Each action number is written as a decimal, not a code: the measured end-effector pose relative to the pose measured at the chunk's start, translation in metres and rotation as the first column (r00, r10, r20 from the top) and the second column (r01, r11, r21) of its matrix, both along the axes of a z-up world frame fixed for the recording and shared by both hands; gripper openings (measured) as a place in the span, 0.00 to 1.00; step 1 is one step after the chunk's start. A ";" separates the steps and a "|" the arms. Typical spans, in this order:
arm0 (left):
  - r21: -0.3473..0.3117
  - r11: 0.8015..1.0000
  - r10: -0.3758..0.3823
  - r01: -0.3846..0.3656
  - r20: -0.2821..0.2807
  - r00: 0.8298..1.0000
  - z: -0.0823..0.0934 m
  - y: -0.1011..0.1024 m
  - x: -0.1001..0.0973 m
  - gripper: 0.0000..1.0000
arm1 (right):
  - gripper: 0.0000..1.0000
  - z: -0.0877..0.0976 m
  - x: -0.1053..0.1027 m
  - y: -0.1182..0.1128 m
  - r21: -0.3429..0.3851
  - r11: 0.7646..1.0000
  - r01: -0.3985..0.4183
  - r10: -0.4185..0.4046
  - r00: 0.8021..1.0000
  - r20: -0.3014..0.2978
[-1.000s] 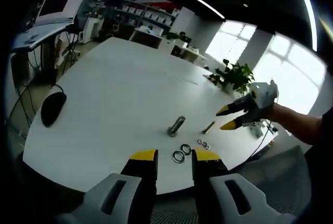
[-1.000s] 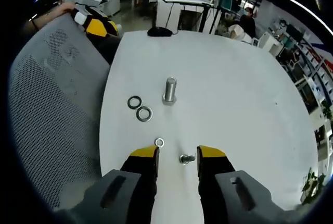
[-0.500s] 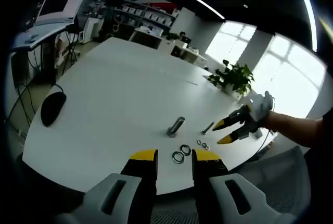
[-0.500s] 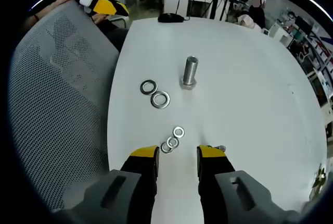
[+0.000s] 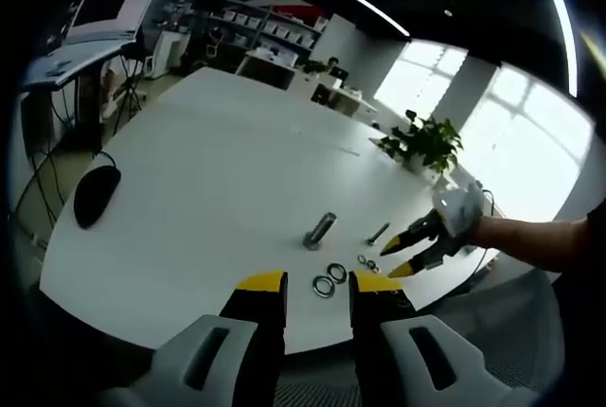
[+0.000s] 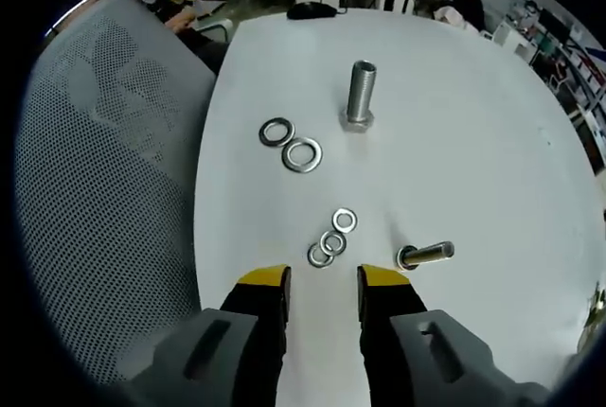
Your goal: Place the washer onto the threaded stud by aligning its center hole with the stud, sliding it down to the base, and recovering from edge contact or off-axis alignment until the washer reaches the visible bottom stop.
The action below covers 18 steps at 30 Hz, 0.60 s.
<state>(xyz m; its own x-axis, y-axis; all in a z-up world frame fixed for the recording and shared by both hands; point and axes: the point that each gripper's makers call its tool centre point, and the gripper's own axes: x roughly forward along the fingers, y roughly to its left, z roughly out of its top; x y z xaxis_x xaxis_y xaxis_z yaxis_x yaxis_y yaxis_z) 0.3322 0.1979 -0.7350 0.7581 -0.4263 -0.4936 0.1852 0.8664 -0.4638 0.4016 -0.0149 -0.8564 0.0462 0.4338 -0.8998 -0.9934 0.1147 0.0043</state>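
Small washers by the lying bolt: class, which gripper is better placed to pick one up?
Right, probably: the right gripper hangs open just short of the small washers; the left gripper sits nearer the large washers.

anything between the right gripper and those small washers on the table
Nothing visible. In the right gripper view the open right gripper sits just short of the three small washers, with bare table between. The small bolt lies off to one side, clear of that path.
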 end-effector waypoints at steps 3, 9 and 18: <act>0.001 1.000 -0.001 0.001 0.000 1.000 0.000 0.000 0.000 0.24 | 0.28 -0.002 -0.001 0.001 -0.005 1.000 -0.010 0.010 1.000 -0.003; -0.002 1.000 0.004 -0.004 0.001 1.000 0.000 0.001 0.000 0.24 | 0.23 -0.005 0.000 0.005 -0.002 1.000 0.006 -0.006 1.000 -0.006; -0.002 1.000 0.003 -0.003 0.001 1.000 0.000 0.001 0.000 0.24 | 0.22 -0.009 0.001 0.010 0.004 0.999 0.040 -0.040 0.999 -0.012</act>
